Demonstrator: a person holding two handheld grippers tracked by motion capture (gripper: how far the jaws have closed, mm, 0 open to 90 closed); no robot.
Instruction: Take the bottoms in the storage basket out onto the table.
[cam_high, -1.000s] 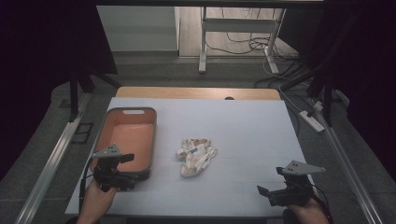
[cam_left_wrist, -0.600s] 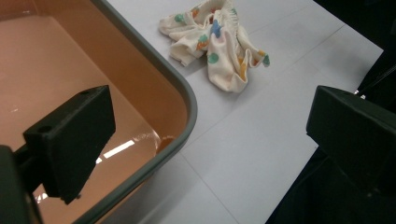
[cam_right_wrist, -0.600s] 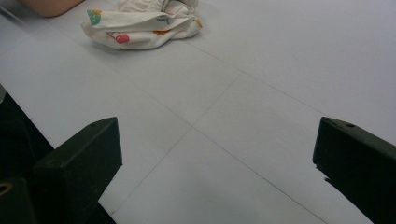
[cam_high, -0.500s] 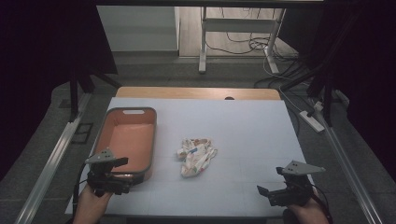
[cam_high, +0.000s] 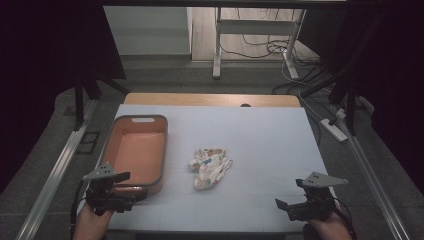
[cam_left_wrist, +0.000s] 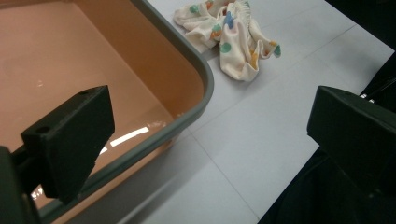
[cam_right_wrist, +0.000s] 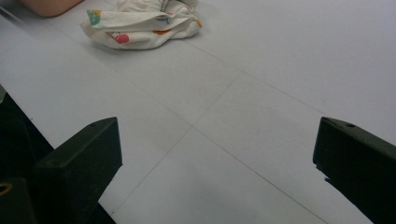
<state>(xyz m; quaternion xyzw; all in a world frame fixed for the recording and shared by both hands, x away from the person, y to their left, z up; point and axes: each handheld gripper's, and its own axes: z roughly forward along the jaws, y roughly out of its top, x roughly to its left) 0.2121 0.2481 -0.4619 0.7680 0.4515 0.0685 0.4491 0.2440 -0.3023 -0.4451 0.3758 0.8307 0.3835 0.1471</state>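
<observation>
A crumpled cream cloth with coloured spots (cam_high: 210, 167) lies near the middle of the pale table (cam_high: 260, 145); it also lies at the top of the left gripper view (cam_left_wrist: 229, 32) and the right gripper view (cam_right_wrist: 140, 21). An orange bin with a grey rim (cam_high: 136, 155) stands at the left, empty inside (cam_left_wrist: 56, 79). My left gripper (cam_high: 131, 196) hovers at the bin's near corner, jaws wide apart, holding nothing (cam_left_wrist: 205, 140). My right gripper (cam_high: 283, 206) rests low at the table's front right, open and empty (cam_right_wrist: 215, 154).
The table's front edge runs just beneath both grippers. Metal rails flank the table on both sides. A desk frame (cam_high: 250, 30) with cables on the floor stands beyond the far edge.
My left gripper has drawn back toward me, from over the bin's near end to its front corner. The right gripper and the cloth have stayed put.
</observation>
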